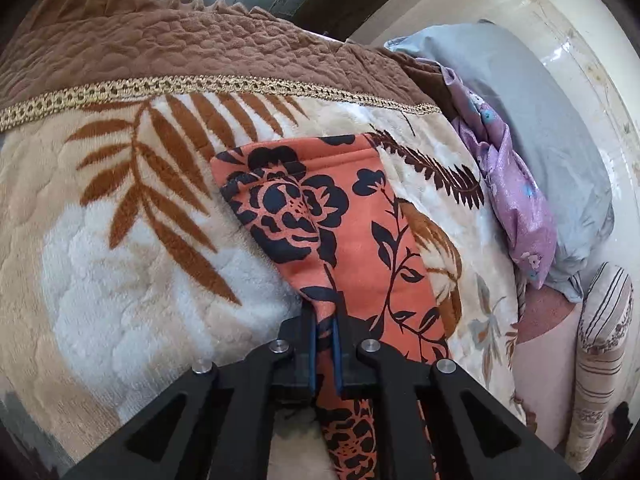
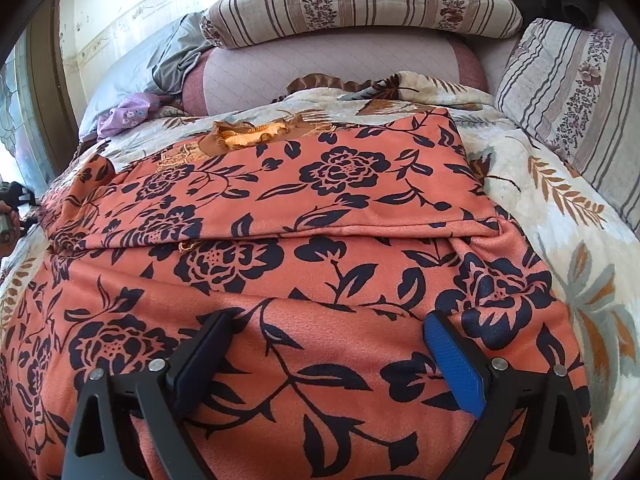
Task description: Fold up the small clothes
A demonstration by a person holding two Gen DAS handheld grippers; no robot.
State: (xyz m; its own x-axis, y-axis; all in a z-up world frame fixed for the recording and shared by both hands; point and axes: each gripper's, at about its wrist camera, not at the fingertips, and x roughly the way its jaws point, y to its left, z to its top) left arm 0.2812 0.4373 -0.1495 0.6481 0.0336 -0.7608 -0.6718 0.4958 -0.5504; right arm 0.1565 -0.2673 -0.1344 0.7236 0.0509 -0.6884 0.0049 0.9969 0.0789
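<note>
An orange garment with dark blue flowers lies spread on the bed, its far part folded over the near part, with an orange ruffle at the far edge. My left gripper is shut on a sleeve-like end of the same garment, which stretches away over the blanket. My right gripper is open just above the near part of the garment, with cloth between its fingers but nothing gripped. The left gripper also shows at the left edge of the right wrist view.
A cream blanket with brown leaf prints covers the bed, with a brown quilted border. Striped pillows and a pink bolster lie at the head. A lilac cloth and grey pillow lie by the wall.
</note>
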